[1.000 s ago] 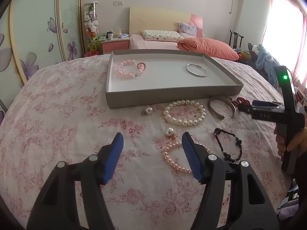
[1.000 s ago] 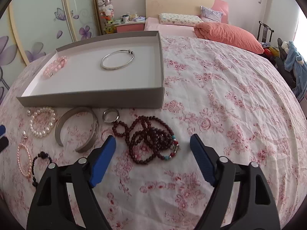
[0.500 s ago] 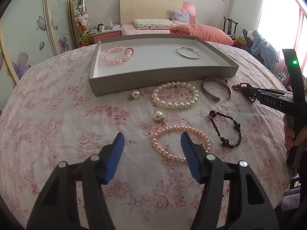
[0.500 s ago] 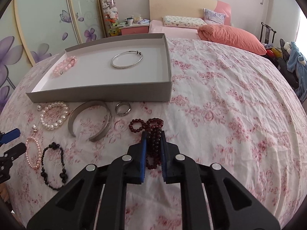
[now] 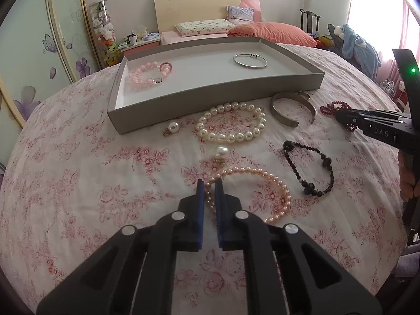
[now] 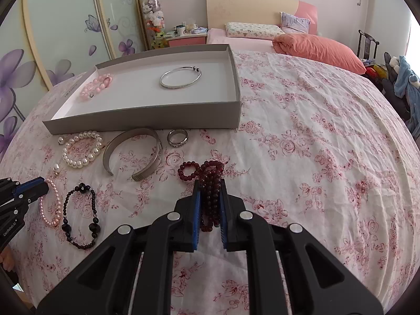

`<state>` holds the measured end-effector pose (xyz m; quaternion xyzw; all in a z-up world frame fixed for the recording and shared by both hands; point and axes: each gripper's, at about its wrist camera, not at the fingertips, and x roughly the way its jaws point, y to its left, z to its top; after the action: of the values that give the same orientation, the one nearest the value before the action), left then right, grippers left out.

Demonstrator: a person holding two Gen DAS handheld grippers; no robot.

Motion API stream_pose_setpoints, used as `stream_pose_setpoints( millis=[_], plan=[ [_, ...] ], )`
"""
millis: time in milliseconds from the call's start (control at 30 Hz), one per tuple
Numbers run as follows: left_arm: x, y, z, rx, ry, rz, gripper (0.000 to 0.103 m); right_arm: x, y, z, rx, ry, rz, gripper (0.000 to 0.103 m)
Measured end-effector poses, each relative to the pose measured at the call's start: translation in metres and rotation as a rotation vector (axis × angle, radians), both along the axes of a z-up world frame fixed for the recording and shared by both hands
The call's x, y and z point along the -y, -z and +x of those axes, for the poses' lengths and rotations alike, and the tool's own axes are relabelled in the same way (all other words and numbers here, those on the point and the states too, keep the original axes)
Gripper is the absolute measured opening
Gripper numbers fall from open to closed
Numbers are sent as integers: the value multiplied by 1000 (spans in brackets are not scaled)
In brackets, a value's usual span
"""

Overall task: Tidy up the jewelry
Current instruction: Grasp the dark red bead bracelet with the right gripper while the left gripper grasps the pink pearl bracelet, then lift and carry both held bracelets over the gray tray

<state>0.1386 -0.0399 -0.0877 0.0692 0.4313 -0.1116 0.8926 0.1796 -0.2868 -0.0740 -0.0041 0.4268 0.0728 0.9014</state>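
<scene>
I am clenching my left gripper (image 5: 209, 193) on the pink pearl bracelet (image 5: 262, 189) and my right gripper (image 6: 210, 197) on the dark red bead strand (image 6: 207, 181), both lying by the tray's (image 6: 141, 124) near wall, ready for lifting in.

A home bedroom: a bed (image 6: 302, 131) under a pink floral sheet, pillows (image 6: 252, 30) against a headboard (image 6: 249, 5), a nightstand (image 6: 187, 39), a wardrobe (image 6: 65, 26) with flower-painted sliding doors, and a tube of plush toys (image 6: 153, 15).

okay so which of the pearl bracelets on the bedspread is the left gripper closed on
The pink pearl bracelet, the thin strand nearest the camera; the left gripper jaws pinch its left side. The white pearl bracelet, with bigger beads, lies untouched nearer the tray.
</scene>
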Motion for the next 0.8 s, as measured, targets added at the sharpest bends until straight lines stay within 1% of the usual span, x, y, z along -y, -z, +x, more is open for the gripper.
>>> stream_pose_setpoints(
  millis=[33,300,800],
  plan=[
    [-1,0,0,0,-2,0,7,0,0,0,0,0,1,13],
    [-23,-1,1,-2,-62,-5,7,2,-2,2,-3,4,11,13],
    [-42,-1,2,-7,-128,-32,7,-6,-2,-3,-3,-21,20,13]
  ],
)
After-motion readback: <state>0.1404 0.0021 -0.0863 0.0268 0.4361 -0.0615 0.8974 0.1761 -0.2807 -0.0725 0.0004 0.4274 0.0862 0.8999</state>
